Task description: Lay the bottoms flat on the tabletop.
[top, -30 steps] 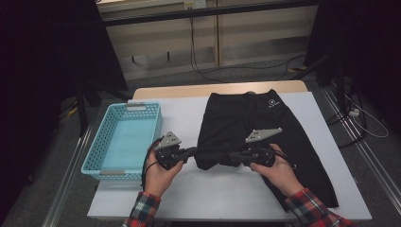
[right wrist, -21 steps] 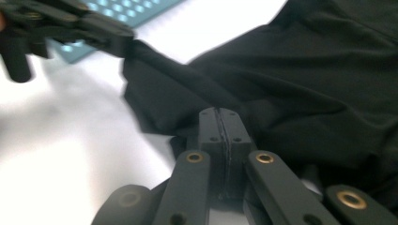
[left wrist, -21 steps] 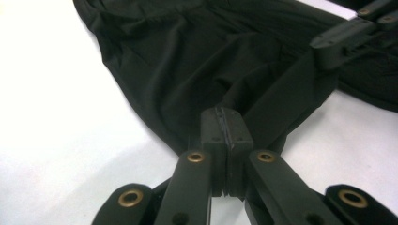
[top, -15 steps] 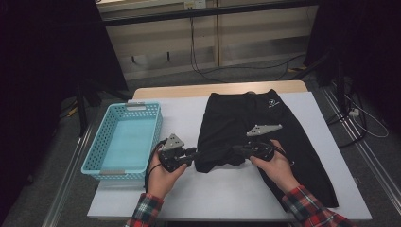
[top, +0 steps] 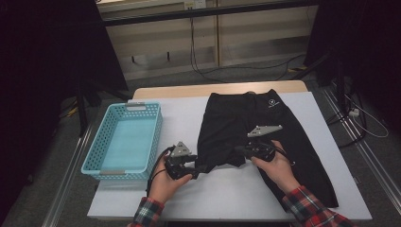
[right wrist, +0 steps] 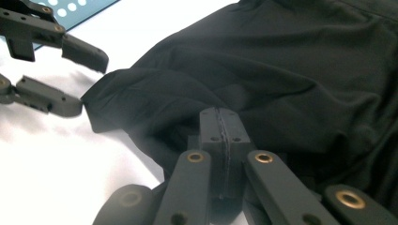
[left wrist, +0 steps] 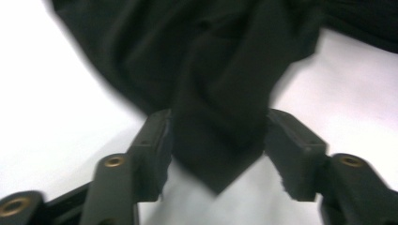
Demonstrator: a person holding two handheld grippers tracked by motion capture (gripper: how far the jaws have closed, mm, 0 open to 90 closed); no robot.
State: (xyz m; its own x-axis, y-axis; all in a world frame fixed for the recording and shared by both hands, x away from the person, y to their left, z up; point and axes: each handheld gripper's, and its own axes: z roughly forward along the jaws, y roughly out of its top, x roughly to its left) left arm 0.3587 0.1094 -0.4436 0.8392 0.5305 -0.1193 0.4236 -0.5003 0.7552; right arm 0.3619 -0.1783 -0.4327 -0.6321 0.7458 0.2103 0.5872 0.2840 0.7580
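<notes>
Where the black shorts (top: 257, 127) lie spread on the white surface (top: 236, 194), a small round white logo with a line of tiny lettering under it sits just below the waistband, too small to read from the high view. Their long axis runs from the far edge of the surface toward the person, waistband at the far end, the 2 legs pointing near; the leg on the right of that view lies flat and reaches close to the near edge, while the other is bunched and pulled up. The left hand-held gripper (top: 195, 171) has just been opening its jaws: in the left gripper view a pointed corner of the fabric (left wrist: 220, 140) lies between the pads, which stand apart and seem barely to touch it, though blur leaves that unsure. The right hand-held gripper (top: 240, 151) is clamped tight on a fold of the shorts (right wrist: 263, 79), pads pressed together with cloth pinched between them. A turquoise basket (top: 92, 163) stands beside the shorts, on the left of the high view.
</notes>
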